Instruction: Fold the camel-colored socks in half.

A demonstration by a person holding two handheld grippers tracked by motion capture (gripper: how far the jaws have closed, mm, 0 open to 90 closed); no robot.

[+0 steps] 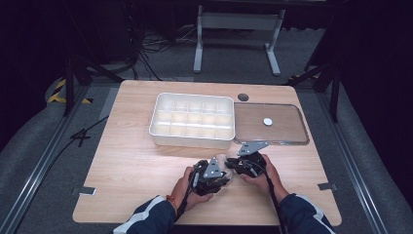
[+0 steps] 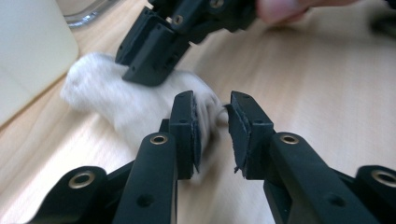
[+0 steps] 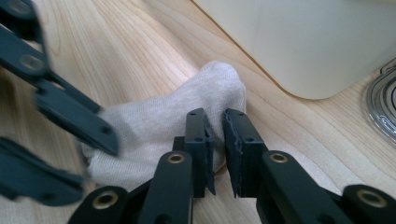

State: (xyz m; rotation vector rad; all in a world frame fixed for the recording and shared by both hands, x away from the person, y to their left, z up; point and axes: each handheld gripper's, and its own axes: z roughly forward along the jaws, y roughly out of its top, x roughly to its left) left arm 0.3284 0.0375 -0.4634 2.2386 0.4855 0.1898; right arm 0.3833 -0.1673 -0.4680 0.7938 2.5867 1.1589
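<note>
Desk (image 1: pixel 131 165): light wood, seen from above, with the person's two forearms coming in at its near edge.
Sock (image 3: pixel 163 121): pale, off-white, lying flat on the desk near the front, between the two hand-held grippers and just in front of the tray.
Left hand-held gripper (image 2: pixel 212 133): jaws parted by a narrow gap; the sock's end lies under and beside the left jaw, but I cannot tell whether fabric is pinched. In the high view it (image 1: pixel 214 171) sits just left of the other.
Right hand-held gripper (image 3: pixel 215 140): jaws close together with a slim gap, lowered over the sock's near edge; whether they grip cloth I cannot tell. In the high view it (image 1: pixel 243 165) nearly touches the left one.
Tray (image 1: pixel 192 119): white, divided into many small compartments, at the desk's middle, behind the grippers.
Lid (image 1: pixel 270 124): clear, flat, lying just right of the tray and touching it, with a small white disc (image 1: pixel 267 121) at its centre.
Hands: left hand (image 1: pixel 187 187) and right hand (image 1: pixel 268 178) each wrap a gripper; dark sleeves with white trim.
</note>
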